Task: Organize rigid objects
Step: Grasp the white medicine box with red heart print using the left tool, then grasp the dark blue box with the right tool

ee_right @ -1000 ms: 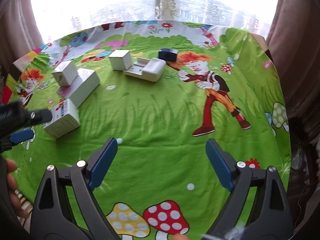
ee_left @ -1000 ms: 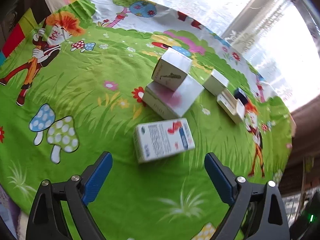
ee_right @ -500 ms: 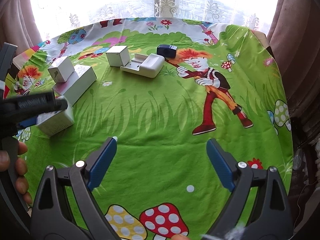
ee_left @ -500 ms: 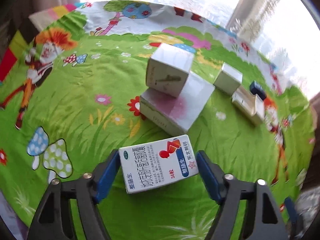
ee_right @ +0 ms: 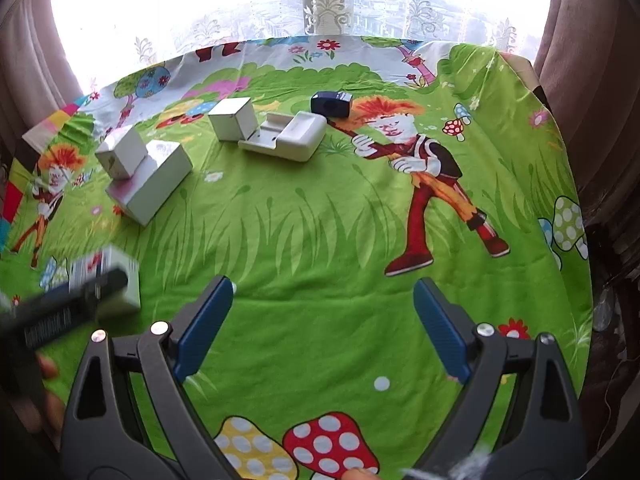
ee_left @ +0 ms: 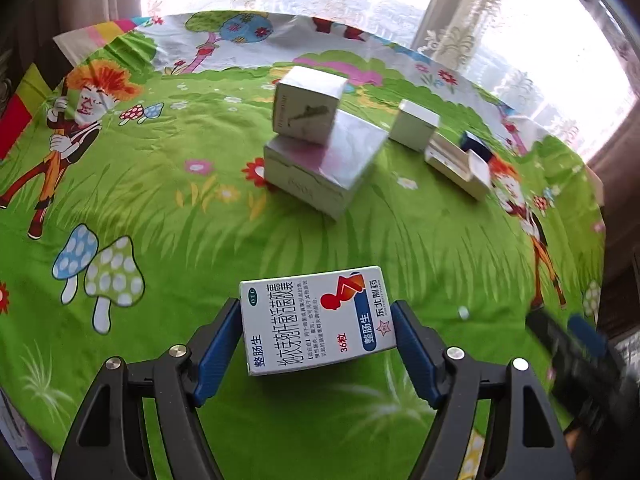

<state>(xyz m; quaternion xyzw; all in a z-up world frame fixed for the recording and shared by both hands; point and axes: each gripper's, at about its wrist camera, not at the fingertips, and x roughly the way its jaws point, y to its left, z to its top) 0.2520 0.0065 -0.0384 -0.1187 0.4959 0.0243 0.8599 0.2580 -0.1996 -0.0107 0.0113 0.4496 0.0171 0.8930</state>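
A second ago the medicine box lay on the cartoon tablecloth ahead of wide-open jaws; now the left gripper has closed on its two short ends and the box sits between the blue pads, apparently raised a little off the cloth, though the fisheye makes the gap under it hard to judge. That suggests the pick is done and the carry towards the other boxes can begin. Ahead stands the likely target: a flat white box with a small white cube stacked on its far-left part, and to the right another white cube, an open white case and a dark blue box. The right gripper hovers low over the cloth, jaws spread wide and holding nothing. In the right wrist view the held box is blurred and half covered by the left gripper's arm, so its printed face cannot be read there.
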